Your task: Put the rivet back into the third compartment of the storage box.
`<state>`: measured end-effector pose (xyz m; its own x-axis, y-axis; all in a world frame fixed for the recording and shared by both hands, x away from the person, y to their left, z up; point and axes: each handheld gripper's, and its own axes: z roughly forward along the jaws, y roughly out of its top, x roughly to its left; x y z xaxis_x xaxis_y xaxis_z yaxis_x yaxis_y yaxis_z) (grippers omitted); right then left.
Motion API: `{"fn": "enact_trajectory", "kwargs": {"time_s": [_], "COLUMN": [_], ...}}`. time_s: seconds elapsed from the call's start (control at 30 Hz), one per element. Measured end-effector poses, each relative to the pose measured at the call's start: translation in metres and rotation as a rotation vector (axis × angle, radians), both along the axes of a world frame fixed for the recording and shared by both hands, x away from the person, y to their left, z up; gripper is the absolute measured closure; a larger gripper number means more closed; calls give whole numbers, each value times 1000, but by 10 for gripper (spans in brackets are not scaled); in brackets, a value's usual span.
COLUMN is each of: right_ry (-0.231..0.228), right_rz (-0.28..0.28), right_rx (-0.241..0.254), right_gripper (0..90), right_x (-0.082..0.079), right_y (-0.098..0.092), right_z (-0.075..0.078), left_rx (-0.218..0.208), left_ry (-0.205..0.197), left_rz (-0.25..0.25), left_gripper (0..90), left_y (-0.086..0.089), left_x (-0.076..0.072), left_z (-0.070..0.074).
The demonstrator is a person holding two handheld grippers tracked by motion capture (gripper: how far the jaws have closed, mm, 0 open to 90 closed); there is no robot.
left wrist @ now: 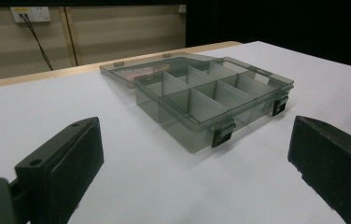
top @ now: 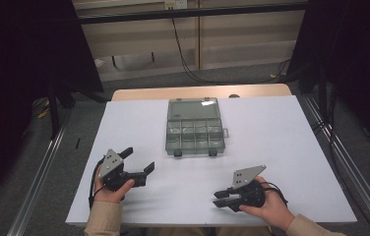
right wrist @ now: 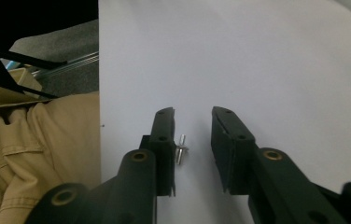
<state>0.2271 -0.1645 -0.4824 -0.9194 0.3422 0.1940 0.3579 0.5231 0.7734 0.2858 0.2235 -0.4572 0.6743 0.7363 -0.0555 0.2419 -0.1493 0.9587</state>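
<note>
White table [top: 281,147]; small shiny metal screw [right wrist: 181,150] between right claw [right wrist: 193,140] jaws, gap remaining; left claw [left wrist: 192,154] spread.

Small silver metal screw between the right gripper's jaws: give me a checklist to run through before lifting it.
1. Small silver metal screw lies between the jaws of the right gripper: ok.
2. Both pads press on it: not ok, a gap remains on one side.
3. Translucent grey plastic compartment box has its lid open: ok.
4. Left gripper is open and apart from the box: ok.
5. Compartments are free: cannot tell.
</note>
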Motion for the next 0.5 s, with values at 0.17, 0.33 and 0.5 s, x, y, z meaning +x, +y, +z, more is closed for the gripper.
{"fn": "enact_trajectory", "kwargs": {"time_s": [0.17,0.33,0.5], "right_ry": [7,6,3], "right_rz": [35,38,27], "right_rx": [-17,-44,-45], "right_gripper": [784,826,829], "right_x": [-1,-1,-1], "right_y": [3,5,5], "right_z": [-2,-3,-3], "left_rx": [8,10,12], "left_ry": [-2,-1,-4], "left_rz": [-3,2,1], "left_gripper": [32,32,32], "left_y": [0,0,0], "left_x": [0,-1,-1], "left_z": [0,0,1]}}
